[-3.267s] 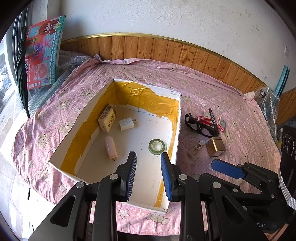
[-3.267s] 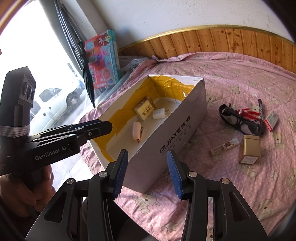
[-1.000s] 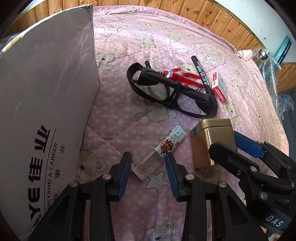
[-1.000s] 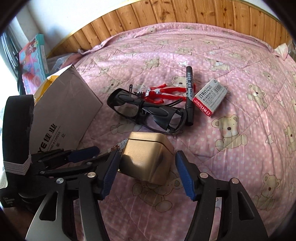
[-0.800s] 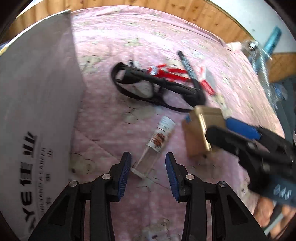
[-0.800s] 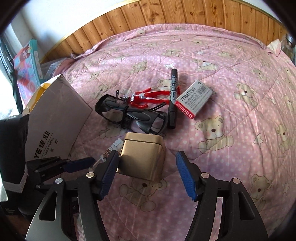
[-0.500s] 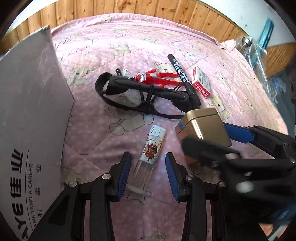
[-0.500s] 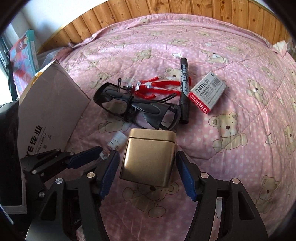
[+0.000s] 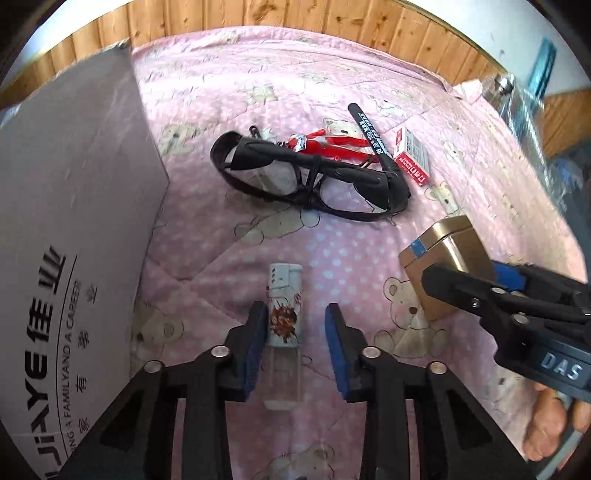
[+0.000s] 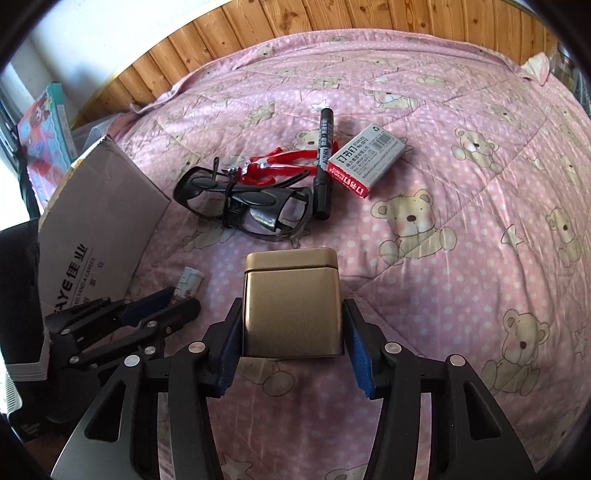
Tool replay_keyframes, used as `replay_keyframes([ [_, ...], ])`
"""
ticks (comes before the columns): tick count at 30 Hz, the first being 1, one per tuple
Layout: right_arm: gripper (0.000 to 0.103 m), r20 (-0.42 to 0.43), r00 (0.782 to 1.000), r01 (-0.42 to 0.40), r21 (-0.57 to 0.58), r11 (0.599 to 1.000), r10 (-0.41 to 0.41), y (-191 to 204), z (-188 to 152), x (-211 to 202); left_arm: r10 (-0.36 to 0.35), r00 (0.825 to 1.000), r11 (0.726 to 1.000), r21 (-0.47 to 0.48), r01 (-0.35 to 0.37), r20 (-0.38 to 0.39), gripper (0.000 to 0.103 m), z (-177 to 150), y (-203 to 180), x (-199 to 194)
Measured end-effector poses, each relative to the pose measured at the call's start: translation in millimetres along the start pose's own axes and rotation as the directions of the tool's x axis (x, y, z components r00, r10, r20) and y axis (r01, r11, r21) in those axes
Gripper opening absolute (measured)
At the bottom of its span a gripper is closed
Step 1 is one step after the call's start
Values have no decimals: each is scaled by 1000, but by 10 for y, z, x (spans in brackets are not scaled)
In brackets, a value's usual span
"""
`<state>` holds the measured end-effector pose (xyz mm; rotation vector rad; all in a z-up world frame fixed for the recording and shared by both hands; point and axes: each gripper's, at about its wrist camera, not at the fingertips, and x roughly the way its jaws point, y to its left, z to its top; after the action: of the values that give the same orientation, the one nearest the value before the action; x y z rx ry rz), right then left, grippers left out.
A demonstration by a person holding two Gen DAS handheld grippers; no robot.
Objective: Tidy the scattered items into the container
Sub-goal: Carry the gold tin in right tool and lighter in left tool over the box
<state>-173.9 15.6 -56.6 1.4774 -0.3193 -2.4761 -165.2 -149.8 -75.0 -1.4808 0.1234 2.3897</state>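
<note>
The left gripper (image 9: 293, 334) is spread around a lighter (image 9: 283, 325) lying lengthwise between its pads, placed for a pinch. The right gripper (image 10: 291, 334) is set about a gold tin (image 10: 291, 302); its pads appear to touch the tin's sides, though a firm squeeze cannot be confirmed. Both items are presumably bound for the cardboard box (image 9: 70, 229) just left. Only the right view shows the staple box (image 10: 365, 158) whole; only the left shows a hand (image 9: 557, 424)

Def someone's home, prob a bedroom: pink teddy-bear quilt (image 10: 461, 155) spread under the fingers, wood panel wall (image 10: 332, 22) beyond, kids' toy box (image 10: 40, 122) off left w/ household bits.
</note>
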Motion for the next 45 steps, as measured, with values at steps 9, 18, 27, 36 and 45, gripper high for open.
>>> replay_keyframes([
  [9,53,43,999,-23,-13,1000,23,126,-163,-281,-45,999,997,-66,46,18,20,-99,105,-370],
  [18,53,73,996,-48,-38,998,50,358,-369,-590,-65,996,994,-80,70,68,20,-234,70,-815],
  [27,53,98,994,-43,-70,997,49,538,-621,-906,-58,992,997,-48,64,111,20,-406,-50,-1128],
  [36,53,114,992,-40,-99,994,51,719,-866,-1164,-67,984,996,-38,75,164,20,-598,-100,-1460],
  [45,53,142,988,-40,-143,989,61,983,-1002,-1392,-65,970,996,-47,78,234,20,-770,-25,-1860],
])
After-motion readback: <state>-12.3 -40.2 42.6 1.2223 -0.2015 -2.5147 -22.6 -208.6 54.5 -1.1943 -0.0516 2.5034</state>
